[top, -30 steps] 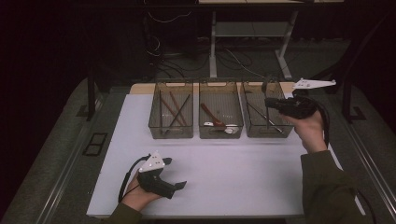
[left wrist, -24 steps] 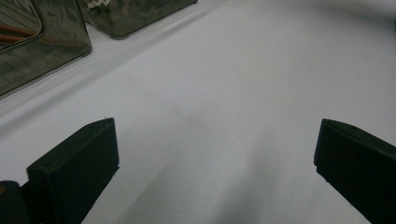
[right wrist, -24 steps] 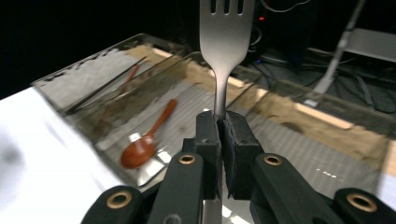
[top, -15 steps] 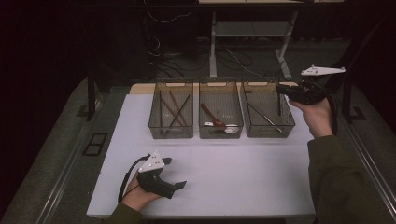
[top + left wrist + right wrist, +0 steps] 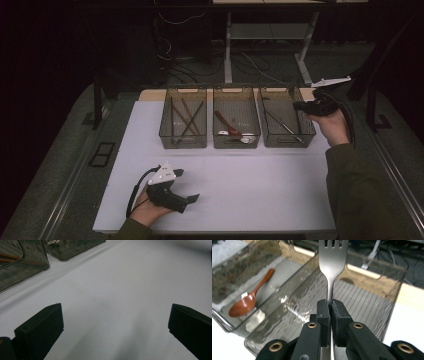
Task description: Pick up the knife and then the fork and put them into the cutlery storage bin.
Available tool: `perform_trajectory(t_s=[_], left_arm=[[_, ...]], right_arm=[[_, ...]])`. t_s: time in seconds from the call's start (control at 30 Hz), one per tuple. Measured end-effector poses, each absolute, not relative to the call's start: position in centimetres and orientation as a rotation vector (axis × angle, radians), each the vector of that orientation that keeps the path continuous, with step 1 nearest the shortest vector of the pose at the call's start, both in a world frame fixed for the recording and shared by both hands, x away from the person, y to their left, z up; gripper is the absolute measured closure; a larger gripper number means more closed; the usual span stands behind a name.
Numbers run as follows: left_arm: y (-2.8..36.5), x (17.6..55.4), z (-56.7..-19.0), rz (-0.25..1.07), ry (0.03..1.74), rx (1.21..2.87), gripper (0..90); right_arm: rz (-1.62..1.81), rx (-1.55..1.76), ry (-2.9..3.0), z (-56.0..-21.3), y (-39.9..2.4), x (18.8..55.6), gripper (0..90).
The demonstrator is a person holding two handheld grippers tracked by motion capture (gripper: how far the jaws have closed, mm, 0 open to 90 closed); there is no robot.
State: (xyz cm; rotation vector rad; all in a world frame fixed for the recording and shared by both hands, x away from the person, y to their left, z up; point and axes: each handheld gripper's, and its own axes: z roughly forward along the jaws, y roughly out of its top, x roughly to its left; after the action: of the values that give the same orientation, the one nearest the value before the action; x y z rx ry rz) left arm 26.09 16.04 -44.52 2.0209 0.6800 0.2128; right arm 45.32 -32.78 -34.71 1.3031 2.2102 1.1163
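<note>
A metal fork [image 5: 333, 255] points away from me, tines out, and my right gripper [image 5: 330, 305] is shut on its handle. The fork hangs over the clear right bin [image 5: 372, 302]. From above, the right gripper [image 5: 305, 106] is at that bin's [image 5: 289, 144] right rim, held by a hand in a dark sleeve. My left gripper [image 5: 186, 185] rests on the white table [image 5: 260, 190] at the near left. Its jaws stand wide apart around bare table in the left gripper view [image 5: 115, 325].
Three clear bins stand in a row at the table's far side. The left bin [image 5: 183, 145] holds brown chopsticks [image 5: 186, 117], and the middle bin [image 5: 236, 146] a red-brown spoon [image 5: 249, 298]. A metal utensil [image 5: 282, 124] lies in the right bin. Dark floor surrounds the table.
The right hand has shifted rightward, from over the right bin to its right rim, with the fork still gripped. The left hand has stayed where it was.
</note>
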Motion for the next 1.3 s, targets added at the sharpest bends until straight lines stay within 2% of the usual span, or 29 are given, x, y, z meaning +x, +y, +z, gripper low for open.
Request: perform_trajectory(t_s=[0.5, 1.0, 1.17, 1.3], left_arm=[[16.0, 26.1, -44.5, 0.212, 0.675, 2.028, 0.0], [16.0, 26.0, -44.5, 0.211, 0.679, 2.022, 0.0], [16.0, 26.0, -44.6, 0.21, 0.678, 2.024, 0.0], [16.0, 26.1, -44.5, 0.211, 0.678, 2.028, 0.0]], right_arm=[[0.873, 1.392, 2.402, -37.8, -31.4, 46.8, 84.5], [0.796, 1.412, 2.442, -38.8, -30.6, 47.5, 80.9], [0.845, 1.424, 2.424, -38.4, -31.0, 47.4, 74.9], [0.895, 1.431, 2.419, -38.3, -31.4, 47.2, 63.3]])
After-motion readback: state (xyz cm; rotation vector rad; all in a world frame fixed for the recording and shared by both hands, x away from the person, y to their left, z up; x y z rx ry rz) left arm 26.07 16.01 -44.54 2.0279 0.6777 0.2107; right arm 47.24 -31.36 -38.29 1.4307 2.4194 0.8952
